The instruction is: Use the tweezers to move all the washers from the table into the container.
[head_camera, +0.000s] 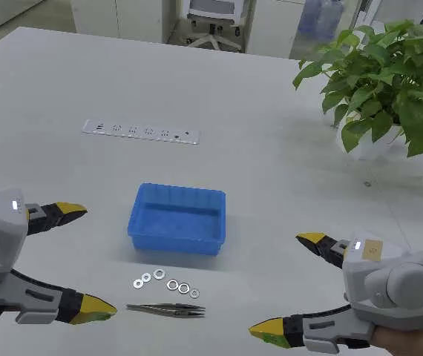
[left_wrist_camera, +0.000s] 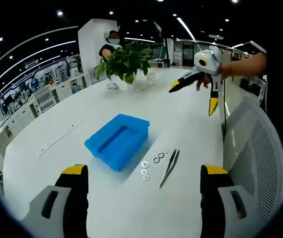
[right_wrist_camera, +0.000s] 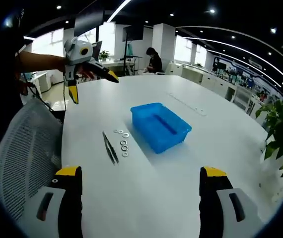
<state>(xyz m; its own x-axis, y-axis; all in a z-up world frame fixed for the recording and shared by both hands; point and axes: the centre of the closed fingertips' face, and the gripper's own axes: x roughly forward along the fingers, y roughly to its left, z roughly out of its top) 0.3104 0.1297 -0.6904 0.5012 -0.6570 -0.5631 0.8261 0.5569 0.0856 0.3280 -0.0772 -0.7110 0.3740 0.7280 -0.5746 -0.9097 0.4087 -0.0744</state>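
1. The washers (head_camera: 165, 282) lie in a short, loose row on the white worktop (head_camera: 271, 170), just in front of the container's near wall and apart from it.
2. The tweezers (head_camera: 165, 308) lie flat on the worktop just on the near side of the washers, roughly parallel to their row; no claw touches them.
3. The blue container (head_camera: 176, 237), a shallow rectangular tray, stands beyond the washers with its opening up.
4. The left claw (head_camera: 100, 259) hangs over the worktop to the left of the washers, jaws spread wide and gripping nothing.
5. The right claw (head_camera: 274, 283) hangs to the right of them, likewise wide apart and empty.
6. Farther back, a flush socket strip (head_camera: 140, 131) sits in the worktop, and a leafy potted plant (head_camera: 382, 81) stands at the far right.
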